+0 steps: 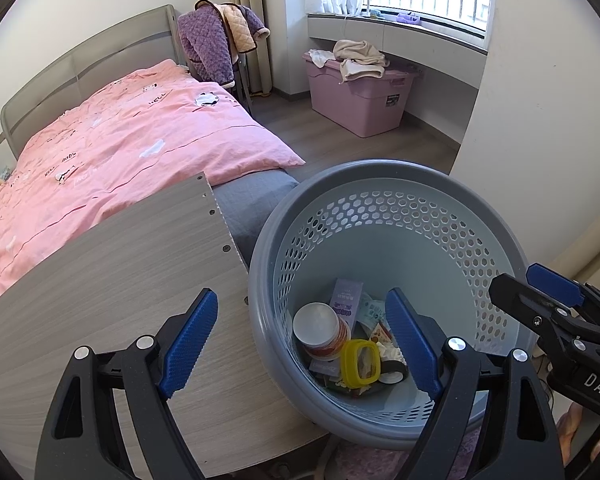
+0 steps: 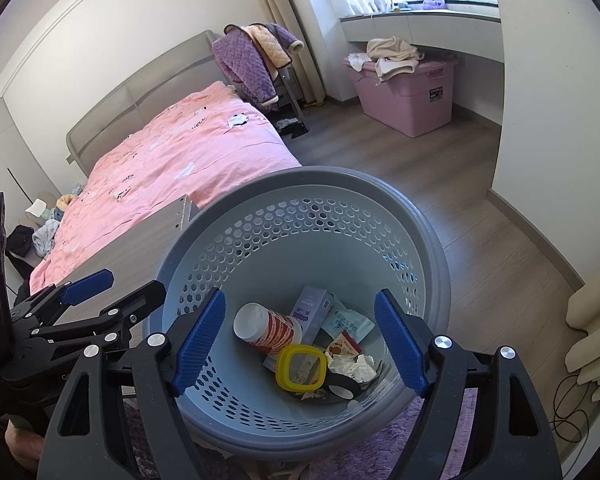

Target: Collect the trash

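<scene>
Two grippers hang open above the grey-blue basket (image 2: pixel 300 184), neither holding anything. The right gripper (image 2: pixel 300 344) is directly over its mouth; the left gripper (image 1: pixel 300 340) straddles its rim, one finger over the wooden table (image 1: pixel 100 280) just beside the basket. In the basket's bottom lies the trash: a red-and-white cup (image 2: pixel 268 328) on its side, a yellow ring (image 2: pixel 300 368), a purple carton (image 2: pixel 312 308), crumpled white paper (image 2: pixel 356 366) (plus wrappers I cannot read). Beyond the basket stands a bed with a pink quilt (image 2: pixel 180 160).

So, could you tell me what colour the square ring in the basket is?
Yellow ring, clearest in the right wrist view.
</scene>
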`<act>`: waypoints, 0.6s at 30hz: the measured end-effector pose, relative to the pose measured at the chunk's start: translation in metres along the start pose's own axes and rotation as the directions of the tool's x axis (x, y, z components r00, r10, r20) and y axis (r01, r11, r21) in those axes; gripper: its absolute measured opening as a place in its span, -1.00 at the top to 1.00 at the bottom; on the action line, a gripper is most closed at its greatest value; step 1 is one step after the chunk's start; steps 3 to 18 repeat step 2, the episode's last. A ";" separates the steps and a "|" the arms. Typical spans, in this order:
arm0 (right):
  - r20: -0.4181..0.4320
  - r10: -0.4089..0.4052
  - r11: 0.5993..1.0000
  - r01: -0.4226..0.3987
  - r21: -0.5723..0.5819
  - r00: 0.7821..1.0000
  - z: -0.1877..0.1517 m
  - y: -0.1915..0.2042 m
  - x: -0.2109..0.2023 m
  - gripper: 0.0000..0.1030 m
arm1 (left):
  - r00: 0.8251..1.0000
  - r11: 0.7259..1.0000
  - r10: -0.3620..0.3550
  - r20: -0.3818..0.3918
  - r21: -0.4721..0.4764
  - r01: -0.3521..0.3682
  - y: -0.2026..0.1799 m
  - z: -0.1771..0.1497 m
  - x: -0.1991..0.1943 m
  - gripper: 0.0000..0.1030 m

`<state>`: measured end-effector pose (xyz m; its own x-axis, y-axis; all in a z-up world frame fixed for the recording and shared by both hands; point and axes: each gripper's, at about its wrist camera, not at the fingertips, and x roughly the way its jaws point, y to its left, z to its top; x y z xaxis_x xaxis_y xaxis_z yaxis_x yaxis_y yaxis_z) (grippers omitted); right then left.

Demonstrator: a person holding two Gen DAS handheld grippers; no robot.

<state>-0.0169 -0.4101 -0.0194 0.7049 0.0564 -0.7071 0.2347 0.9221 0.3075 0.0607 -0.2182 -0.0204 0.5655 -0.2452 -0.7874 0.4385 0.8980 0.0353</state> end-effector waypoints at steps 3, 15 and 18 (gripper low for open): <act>0.000 0.000 1.000 0.000 -0.001 1.000 0.000 0.001 0.001 -0.48 | 1.000 1.000 0.001 0.000 -0.001 -0.001 0.000 0.000 0.000 -0.59; 0.000 0.000 1.000 0.000 -0.001 1.000 0.000 0.001 0.001 -0.48 | 1.000 1.000 0.001 0.000 -0.001 -0.001 0.000 0.000 0.000 -0.59; 0.000 0.000 1.000 0.000 -0.001 1.000 0.000 0.001 0.001 -0.48 | 1.000 1.000 0.001 0.000 -0.001 -0.001 0.000 0.000 0.000 -0.59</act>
